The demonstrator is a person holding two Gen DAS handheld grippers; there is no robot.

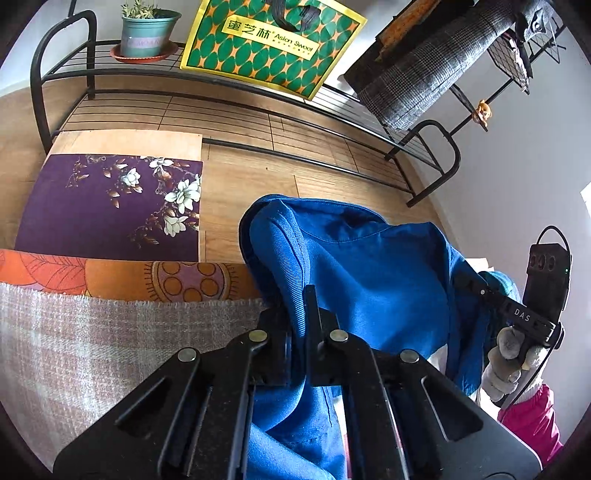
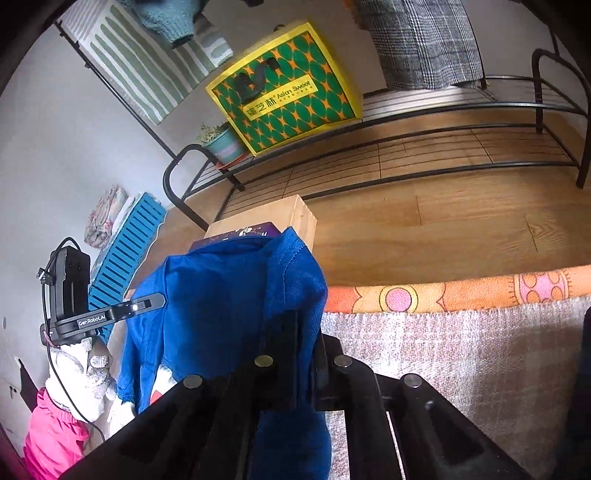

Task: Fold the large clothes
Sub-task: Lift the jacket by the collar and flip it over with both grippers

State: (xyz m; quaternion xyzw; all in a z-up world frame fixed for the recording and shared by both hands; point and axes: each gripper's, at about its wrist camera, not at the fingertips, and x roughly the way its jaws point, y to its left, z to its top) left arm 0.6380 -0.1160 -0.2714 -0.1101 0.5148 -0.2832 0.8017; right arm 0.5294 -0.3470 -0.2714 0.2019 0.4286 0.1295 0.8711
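Left wrist view is showing one blue garment (image 1: pixel 369 266) bunched up in the lower middle of the frame, with the left hand-held gripper (image 1: pixel 304 332) clamping together on a fold of its ribbed edge. At the right edge, the right hand-held gripper (image 1: pixel 517 314) is being carried in a gloved hand (image 1: pixel 509 362) above a pink sleeve (image 1: pixel 532 424), its front part disappearing into the same cloth.

Right wrist view is showing the right hand-held gripper (image 2: pixel 303 354) pinching together on the blue garment (image 2: pixel 221 295), which is hanging over its fingers in the lower middle. At the left edge, the left hand-held gripper (image 2: pixel 122 312) is sitting in a gloved hand (image 2: pixel 88 365).

One grey checked blanket (image 1: pixel 92 350) is covering the near surface along the bottom, lying over one orange patterned cloth (image 1: pixel 129 275) whose strip is showing beyond it. One purple floral box (image 1: pixel 114 203) is lying on one wooden crate (image 2: pixel 266 218) at centre left. The floor (image 2: pixel 443 236) is wooden planks and the walls are white. One black wire rack (image 1: pixel 240 114) is running across the upper frame, carrying one potted plant (image 1: pixel 149 31) and one green-and-yellow bag (image 1: pixel 273 44). One grey plaid garment (image 1: pixel 436 74) is hanging at upper right. One blue slatted crate (image 2: pixel 125 251) is leaning by the wall at left.
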